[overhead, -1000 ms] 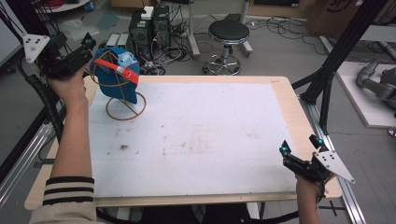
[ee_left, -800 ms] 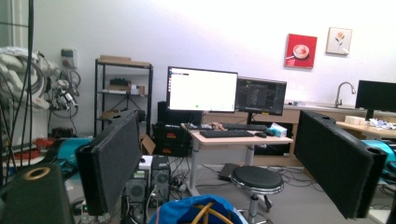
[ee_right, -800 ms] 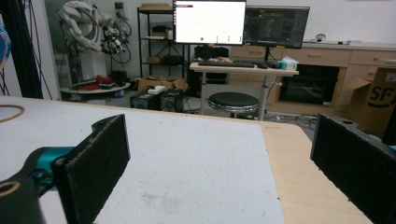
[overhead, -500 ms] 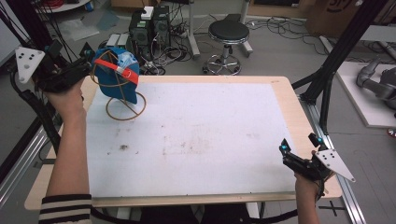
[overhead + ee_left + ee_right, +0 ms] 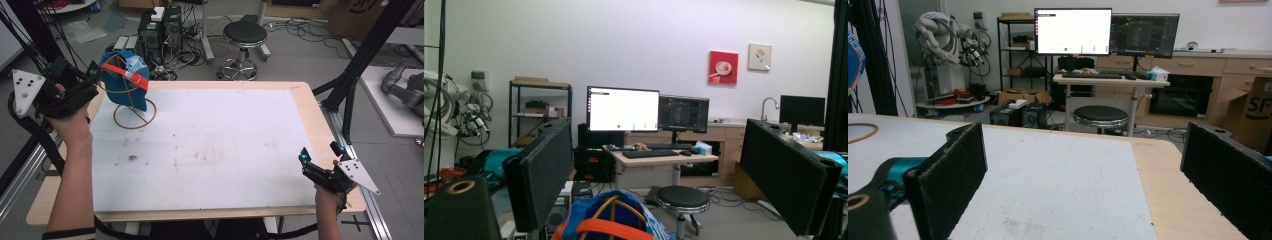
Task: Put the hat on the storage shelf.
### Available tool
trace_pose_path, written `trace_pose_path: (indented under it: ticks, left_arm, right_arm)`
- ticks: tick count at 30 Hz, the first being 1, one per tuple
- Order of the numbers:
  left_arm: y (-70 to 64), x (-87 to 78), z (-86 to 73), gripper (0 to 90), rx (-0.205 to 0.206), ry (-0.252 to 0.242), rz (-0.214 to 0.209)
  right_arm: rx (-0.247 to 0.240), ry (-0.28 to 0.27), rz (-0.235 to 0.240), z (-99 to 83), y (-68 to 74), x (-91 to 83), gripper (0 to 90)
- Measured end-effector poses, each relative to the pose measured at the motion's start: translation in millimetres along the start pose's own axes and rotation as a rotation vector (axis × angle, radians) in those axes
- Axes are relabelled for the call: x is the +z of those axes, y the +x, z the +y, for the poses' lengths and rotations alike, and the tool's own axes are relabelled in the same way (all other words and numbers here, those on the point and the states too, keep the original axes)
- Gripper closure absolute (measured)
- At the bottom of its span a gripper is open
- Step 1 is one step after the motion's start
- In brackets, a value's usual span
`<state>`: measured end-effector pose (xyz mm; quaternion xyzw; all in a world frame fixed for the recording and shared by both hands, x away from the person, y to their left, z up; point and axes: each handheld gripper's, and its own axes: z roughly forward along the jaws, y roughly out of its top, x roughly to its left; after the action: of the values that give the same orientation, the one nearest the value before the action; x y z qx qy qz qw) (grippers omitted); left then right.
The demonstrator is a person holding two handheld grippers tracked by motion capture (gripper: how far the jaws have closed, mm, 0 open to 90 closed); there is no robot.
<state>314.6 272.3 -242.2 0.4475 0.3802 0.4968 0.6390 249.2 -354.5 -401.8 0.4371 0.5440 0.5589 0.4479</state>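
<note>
Tongs point(image 5: 95, 75) gape beside blue cap point(image 5: 125, 80) on wire stand point(image 5: 134, 116).

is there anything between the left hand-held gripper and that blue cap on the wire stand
Nothing visible. The left hand-held gripper is open beside the blue cap on its wire stand, with the cap's top just below its jaws.

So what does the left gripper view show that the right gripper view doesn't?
Left gripper view alone: the top of the blue cap with its orange band just below the open jaws, and two pictures on the wall. Right gripper view alone: the white tabletop stretching ahead between its open jaws, plus a cardboard box. Both share the lit monitor, desk and round black stool.
</note>
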Motion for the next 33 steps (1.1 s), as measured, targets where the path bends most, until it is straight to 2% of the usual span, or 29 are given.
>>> trace_pose_path:
  ticks: [4,15,20,25,30,33]
  left_arm:
    - [-2.4,-11.1,0.1,14.3,0.011,0.003,-0.009]
    - [-1.1,-43.5,-5.0,14.4,0.031,0.021,0.001]
    - [1.4,-58.7,-16.9,14.4,0.033,0.043,0.016]
    - [4.4,-69.9,-31.2,14.4,0.008,0.063,0.031]
    - [2.8,-74.8,-46.6,14.4,0.026,0.104,0.036]
    - [0.9,-78.4,-50.9,14.4,0.045,0.107,0.038]
  right_arm:
    - [0.001,-0.002,0.001,0.2,0.6,0.8,4.3]
    - [0.002,-0.012,0.011,1.8,5.4,4.8,4.3]
    - [0.001,-0.018,0.014,2.8,7.8,6.2,4.3]
    - [0.017,-0.031,0.017,5.2,7.9,6.5,4.3]
    - [0.037,-0.044,0.012,7.0,7.2,6.2,4.3]
    - [0.044,-0.053,0.012,8.2,7.3,6.1,4.3]
